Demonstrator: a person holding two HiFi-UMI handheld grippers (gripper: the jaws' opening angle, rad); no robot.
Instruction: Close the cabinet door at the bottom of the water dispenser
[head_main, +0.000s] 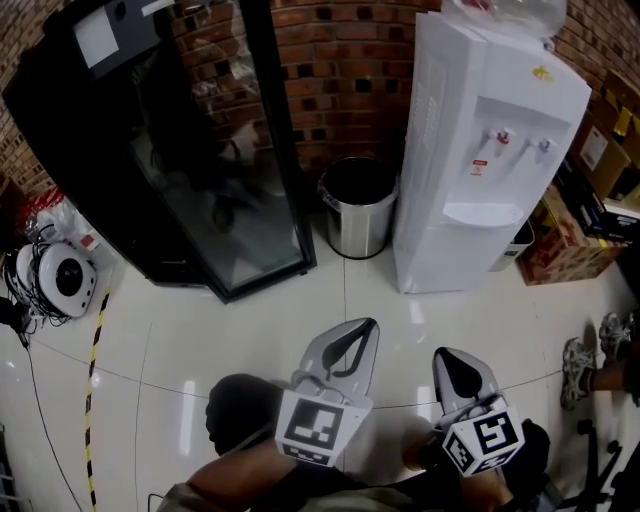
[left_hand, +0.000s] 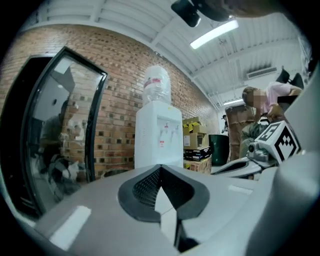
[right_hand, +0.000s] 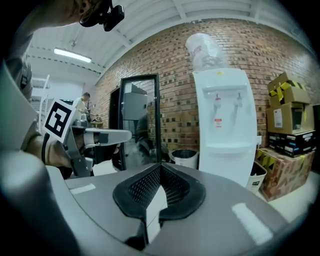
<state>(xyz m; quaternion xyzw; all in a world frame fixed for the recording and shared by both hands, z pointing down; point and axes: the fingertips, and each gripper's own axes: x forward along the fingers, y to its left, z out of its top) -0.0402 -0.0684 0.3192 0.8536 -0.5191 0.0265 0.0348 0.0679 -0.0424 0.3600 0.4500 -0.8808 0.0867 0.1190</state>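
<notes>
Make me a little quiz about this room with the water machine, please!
1. True or false: the steel bin stands between the black glass-door cabinet and the water dispenser.
2. What sits on top of the water dispenser? A) a water bottle B) a cardboard box C) a plant
3. Which holds something: the left gripper, the right gripper, or neither?
Key: 1 true; 2 A; 3 neither, both sets of jaws are shut with nothing between them.
</notes>
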